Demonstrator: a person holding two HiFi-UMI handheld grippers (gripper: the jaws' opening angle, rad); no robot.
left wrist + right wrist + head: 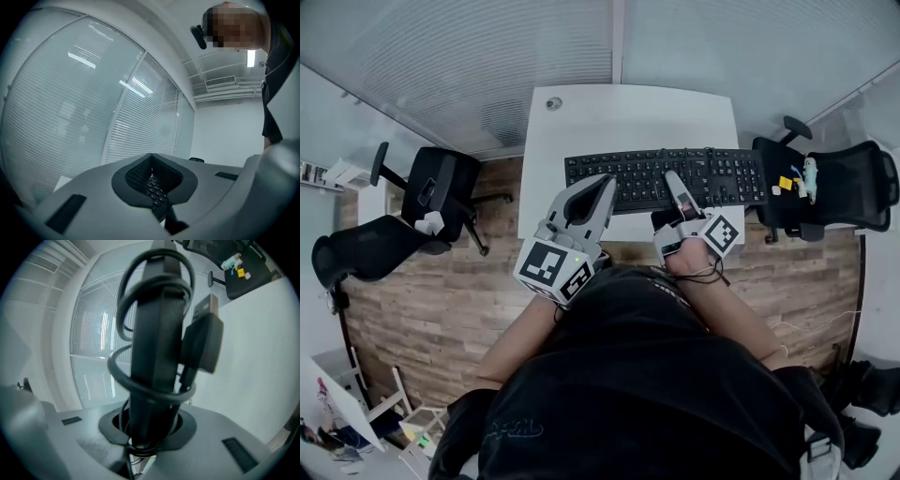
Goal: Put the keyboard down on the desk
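A black keyboard hangs lengthwise over the near half of the white desk. My left gripper is shut on its near edge toward the left end. My right gripper grips it near the middle. In the left gripper view the dark pads close round the keyboard, of which a few keys show between them. In the right gripper view the keyboard stands edge-on out of the gripper, with its cable looped round it and the USB plug hanging at the right.
Two black office chairs stand left of the desk. A third chair at the right carries small coloured items. A round cable grommet sits at the desk's far left. Blinds cover the window behind; the floor is wood.
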